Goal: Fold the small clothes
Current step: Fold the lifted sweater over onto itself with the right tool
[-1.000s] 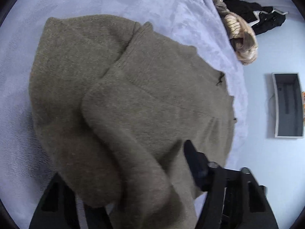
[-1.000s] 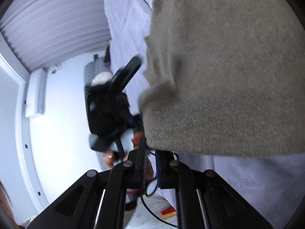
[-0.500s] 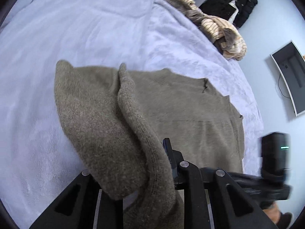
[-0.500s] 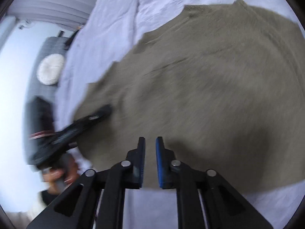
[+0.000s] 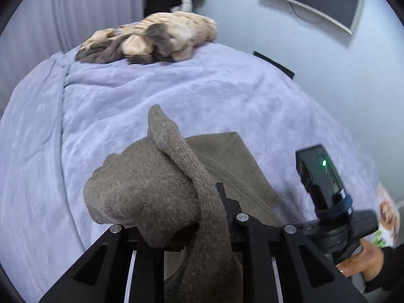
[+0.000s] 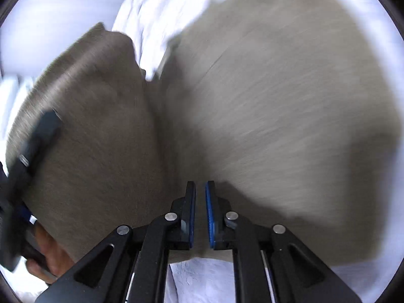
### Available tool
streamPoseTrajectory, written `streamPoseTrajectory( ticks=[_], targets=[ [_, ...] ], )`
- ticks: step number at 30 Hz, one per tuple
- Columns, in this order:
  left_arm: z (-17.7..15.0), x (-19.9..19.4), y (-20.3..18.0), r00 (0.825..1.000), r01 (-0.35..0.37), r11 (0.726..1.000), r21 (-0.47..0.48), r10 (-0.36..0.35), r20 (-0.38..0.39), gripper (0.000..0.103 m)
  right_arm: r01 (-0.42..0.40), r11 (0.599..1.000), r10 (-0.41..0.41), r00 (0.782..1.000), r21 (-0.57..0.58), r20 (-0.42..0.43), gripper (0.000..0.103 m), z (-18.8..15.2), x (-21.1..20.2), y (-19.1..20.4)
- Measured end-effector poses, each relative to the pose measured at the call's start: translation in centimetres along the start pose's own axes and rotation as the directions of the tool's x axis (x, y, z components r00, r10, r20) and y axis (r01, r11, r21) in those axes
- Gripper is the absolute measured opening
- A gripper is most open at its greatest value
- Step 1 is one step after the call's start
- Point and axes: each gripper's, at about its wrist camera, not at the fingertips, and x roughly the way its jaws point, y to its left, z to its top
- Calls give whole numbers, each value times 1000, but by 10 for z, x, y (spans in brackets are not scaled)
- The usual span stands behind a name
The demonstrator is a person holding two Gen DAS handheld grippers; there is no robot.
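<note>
Left wrist view: left hand-held gripper (image 5: 202, 217), clamped on sweater (image 5: 156, 197), has lifted it; right's nearly together, empty.

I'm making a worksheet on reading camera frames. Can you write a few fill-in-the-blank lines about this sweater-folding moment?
1. The left gripper is shut on the ____-coloured sweater.
2. The sweater lies on a ____ blanket.
3. The right gripper holds ____ between its blue pads.
4. On the far side of the blanket lies a pile of ____.

Missing words: olive; lavender; nothing; clothes
</note>
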Motion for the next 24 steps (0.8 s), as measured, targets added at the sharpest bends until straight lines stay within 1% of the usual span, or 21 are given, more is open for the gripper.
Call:
streamPoseTrajectory(
  ticks=[1,2,3,4,5,7,8,9,10,12,13,14,16,18,19,20,21,23,24],
  targets=[
    [3,19,-20,999,-35,996,77,38,-28,20,-34,998,33,999,47,20,11,5,-11,-16],
    [2,35,-37,995,-79,987,142,88,-57,20,-75,993,72,997,89,32,11,8,-17,-30],
    [-2,51,-51,986,-127,972,196,146,-84,20,-126,983,123,992,135,35,11,10,-19,-44],
    [-7,59,-59,979,-157,963,219,181,-95,23,-145,974,141,989,173,38,9,11,-19,-55],
    [-10,62,-61,977,-164,963,213,189,-102,24,-163,962,159,987,219,37,10,10,-18,-69],
    [-13,54,-57,981,-149,976,161,167,-101,26,-247,930,243,969,274,51,11,7,-18,-90],
    [-12,49,-55,983,-142,980,140,156,-99,29,-267,922,261,963,280,59,11,7,-18,-94],
    [-10,41,-53,986,-125,985,117,136,-92,36,-285,916,279,958,282,63,11,7,-17,-96],
    [-6,32,-53,992,-99,991,91,106,-75,46,-302,910,295,953,283,68,12,7,-17,-97],
    [5,14,-55,998,-54,997,57,55,-12,59,-325,903,317,946,283,73,15,9,-14,-97],
    [13,6,-58,999,-30,998,56,29,20,62,-337,897,330,941,285,76,20,8,-25,-108],
    [21,-1,-62,999,-12,998,60,10,41,62,-342,895,334,939,287,77,24,9,-25,-107],
    [36,-11,-67,997,18,998,61,-22,72,62,-335,895,328,942,294,72,24,8,-17,-106],
    [44,-20,-57,995,3,1000,7,-3,103,62,-359,877,349,933,318,90,24,10,-20,-110],
    [45,-25,-46,994,-12,999,-43,17,111,62,-381,863,367,924,333,107,25,3,-15,-110],
    [43,-27,-30,994,-28,994,-102,39,106,62,-397,851,379,917,342,120,29,0,-12,-111],
    [35,-30,-10,993,-50,983,-176,67,93,62,-411,842,390,911,351,132,31,-2,-3,-110],
    [15,-33,24,991,-100,957,-271,120,58,62,-432,828,409,901,357,141,37,-3,-4,-112],
    [-3,-31,42,989,-134,940,-313,146,15,62,-436,827,414,899,355,140,38,-2,-5,-113]
  ],
)
